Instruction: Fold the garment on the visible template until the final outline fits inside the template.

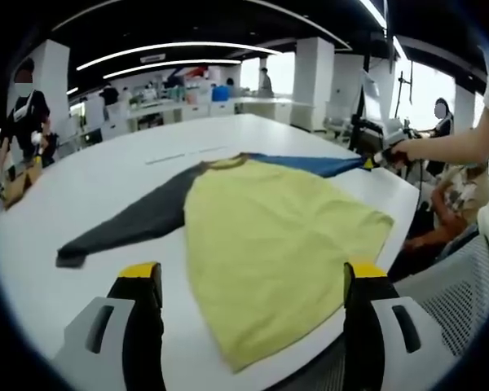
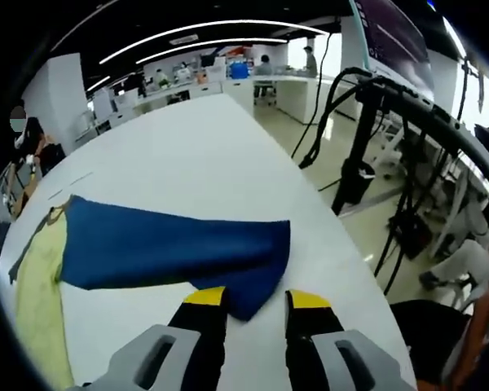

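Right hand-held gripper (image 2: pixel 257 303) jaws straddle the blue sleeve (image 2: pixel 175 248) cuff, parted; left hand-held gripper (image 1: pixel 253 281) parted over yellow shirt (image 1: pixel 277 236); next, clamp and fold inward

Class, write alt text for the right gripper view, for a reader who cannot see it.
The right gripper, its yellow-tipped jaws a little apart, is at the cuff end of a blue sleeve lying flat on a white table. The sleeve runs left to the yellow body of the garment. Beyond the table's right edge stand black cables on a stand.

Left gripper view faces across the garment (image 1: pixel 277 236); right gripper view sits close over its blue sleeve (image 2: pixel 171 252).
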A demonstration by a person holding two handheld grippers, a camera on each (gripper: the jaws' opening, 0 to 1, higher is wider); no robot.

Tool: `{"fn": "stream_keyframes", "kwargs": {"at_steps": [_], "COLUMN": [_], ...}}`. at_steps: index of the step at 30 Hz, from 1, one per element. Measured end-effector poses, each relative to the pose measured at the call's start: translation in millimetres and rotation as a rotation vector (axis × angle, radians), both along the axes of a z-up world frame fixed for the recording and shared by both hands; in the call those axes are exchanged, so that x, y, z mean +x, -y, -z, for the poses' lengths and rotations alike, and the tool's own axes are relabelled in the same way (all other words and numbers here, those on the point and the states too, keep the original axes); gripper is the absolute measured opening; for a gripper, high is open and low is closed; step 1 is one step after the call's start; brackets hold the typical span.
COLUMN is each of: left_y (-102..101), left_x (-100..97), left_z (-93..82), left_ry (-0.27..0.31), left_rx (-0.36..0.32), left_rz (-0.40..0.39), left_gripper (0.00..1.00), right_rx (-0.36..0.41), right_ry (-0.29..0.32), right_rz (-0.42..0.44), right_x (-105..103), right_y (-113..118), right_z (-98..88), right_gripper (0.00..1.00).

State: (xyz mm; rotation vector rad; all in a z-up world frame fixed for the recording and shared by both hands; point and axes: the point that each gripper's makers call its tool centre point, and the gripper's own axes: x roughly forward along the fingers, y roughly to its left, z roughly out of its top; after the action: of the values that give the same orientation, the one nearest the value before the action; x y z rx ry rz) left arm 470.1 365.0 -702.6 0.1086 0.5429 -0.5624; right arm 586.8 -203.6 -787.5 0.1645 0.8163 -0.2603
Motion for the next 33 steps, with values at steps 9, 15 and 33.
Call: {"fn": "stream_keyframes", "kwargs": {"at_steps": [9,15,33], "left_y": [-3,-1,0], "left_x": [1.0,-0.1,0.5], "left_z": [-0.2,-0.8,-3.9], "left_ry": [0.004,0.006,0.019], "left_rx": [0.006,0.013,0.037], "left_rz": [0.0,0.011,0.018], "left_gripper": [0.89,0.9,0.94], "right_rx": [-0.036,-0.055,-0.048], "right_ry": [-0.008,-0.006,-0.065], "right_rz": [0.009,-0.01,-0.088], "right_x": [-5,-8,-12], "right_y": [-5,-13,-2], "right_z": [-1.6,-4.4,-5.3], "right_gripper": [0.18,0.11,0.0]}}
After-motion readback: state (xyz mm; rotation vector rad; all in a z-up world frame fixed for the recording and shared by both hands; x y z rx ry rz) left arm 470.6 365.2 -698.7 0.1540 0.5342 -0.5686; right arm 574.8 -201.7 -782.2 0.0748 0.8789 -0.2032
